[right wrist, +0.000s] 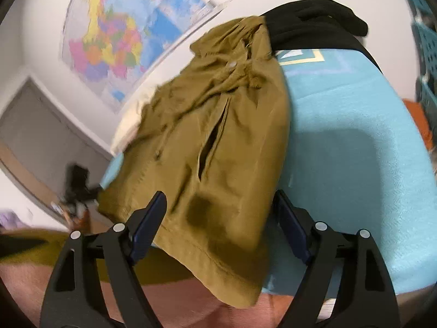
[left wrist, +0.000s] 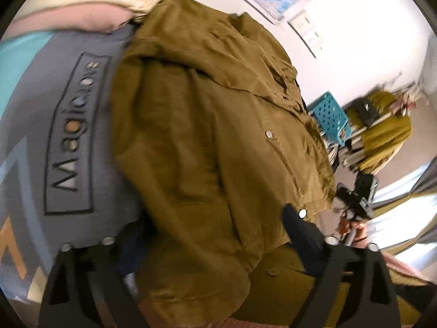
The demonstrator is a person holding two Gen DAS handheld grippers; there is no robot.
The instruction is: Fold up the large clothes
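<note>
In the left wrist view, the olive jacket (left wrist: 218,136) lies bunched over a grey printed cloth (left wrist: 68,136). The left gripper (left wrist: 207,235) has its jaws spread wide, with jacket fabric between them. A teal basket (left wrist: 331,120) stands behind; its contents cannot be made out.

In the right wrist view, the jacket (right wrist: 218,142) drapes over a light blue cloth (right wrist: 355,150), beside a black garment (right wrist: 314,24). The right gripper (right wrist: 218,218) is spread open around the jacket's hem. A map (right wrist: 114,41) hangs on the wall.

One olive jacket (left wrist: 207,136), one black garment (right wrist: 314,24), one teal basket (left wrist: 330,120), one wall map (right wrist: 109,41)
</note>
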